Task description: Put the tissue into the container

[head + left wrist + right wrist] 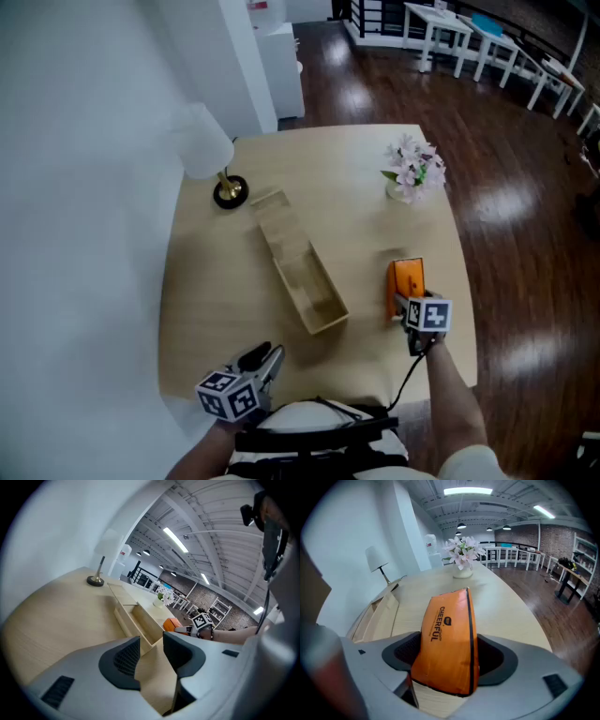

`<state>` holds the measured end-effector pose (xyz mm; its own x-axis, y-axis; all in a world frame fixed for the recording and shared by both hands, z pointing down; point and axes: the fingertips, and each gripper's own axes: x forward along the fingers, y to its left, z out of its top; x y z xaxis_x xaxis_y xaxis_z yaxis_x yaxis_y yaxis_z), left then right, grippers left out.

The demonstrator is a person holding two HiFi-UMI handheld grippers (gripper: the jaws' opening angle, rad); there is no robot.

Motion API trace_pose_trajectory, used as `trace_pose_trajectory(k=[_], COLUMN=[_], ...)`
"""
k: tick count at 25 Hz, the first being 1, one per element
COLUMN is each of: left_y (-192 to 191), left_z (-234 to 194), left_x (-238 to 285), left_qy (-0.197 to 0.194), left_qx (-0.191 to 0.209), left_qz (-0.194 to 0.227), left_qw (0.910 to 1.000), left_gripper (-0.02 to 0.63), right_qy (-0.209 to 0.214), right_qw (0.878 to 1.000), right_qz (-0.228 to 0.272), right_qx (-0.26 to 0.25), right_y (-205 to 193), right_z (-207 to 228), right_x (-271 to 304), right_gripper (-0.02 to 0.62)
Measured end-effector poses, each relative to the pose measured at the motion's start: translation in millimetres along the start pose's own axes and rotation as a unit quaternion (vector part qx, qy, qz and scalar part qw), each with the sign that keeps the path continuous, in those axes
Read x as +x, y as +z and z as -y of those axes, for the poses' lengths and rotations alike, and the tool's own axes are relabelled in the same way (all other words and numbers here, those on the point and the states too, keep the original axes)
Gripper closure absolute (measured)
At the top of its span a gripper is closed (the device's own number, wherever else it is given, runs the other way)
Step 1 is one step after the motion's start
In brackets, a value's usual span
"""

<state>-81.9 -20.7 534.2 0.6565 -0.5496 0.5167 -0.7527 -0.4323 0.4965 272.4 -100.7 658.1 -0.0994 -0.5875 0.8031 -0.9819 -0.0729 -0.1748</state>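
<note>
An orange tissue pack (406,284) stands on its edge on the right side of the light wooden table (206,309). In the right gripper view the tissue pack (447,639) fills the gap between the wide-spread jaws of my right gripper (447,657), and the pads do not visibly squeeze it. The long open wooden container (321,317) lies diagonally in the middle of the table, empty, to the left of the pack. My left gripper (263,360) hovers near the table's front edge, open and empty, pointing at the container's (123,616) near end.
A table lamp with a brass foot (230,191) stands at the back left, and a vase of pale flowers (412,172) at the back right. The table's right edge (466,309) is close beside my right gripper (405,307). Dark wood floor surrounds the table.
</note>
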Motion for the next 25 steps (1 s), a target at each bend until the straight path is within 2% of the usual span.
trace_pose_trajectory(k=[5, 18, 25], left_y=[1, 2, 4], left_z=[-1, -6, -6], left_x=[-1, -5, -6], left_qy=[-0.005, -0.014, -0.019], left_qx=[0.004, 0.004, 0.004], left_qz=[-0.002, -0.004, -0.002], left_qw=[1.0000, 0.9999, 0.9998], left_gripper=[0.448, 0.448, 0.448], right_qy=[-0.010, 0.007, 0.011], right_qw=[1.000, 1.000, 0.999], right_qz=[-0.001, 0.001, 0.019], right_qx=[-0.009, 0.028, 0.026], right_y=[-1, -5, 8], right_z=[-3, 0, -7], right_x=[-6, -5, -16], right_gripper=[0.247, 0.252, 0.256])
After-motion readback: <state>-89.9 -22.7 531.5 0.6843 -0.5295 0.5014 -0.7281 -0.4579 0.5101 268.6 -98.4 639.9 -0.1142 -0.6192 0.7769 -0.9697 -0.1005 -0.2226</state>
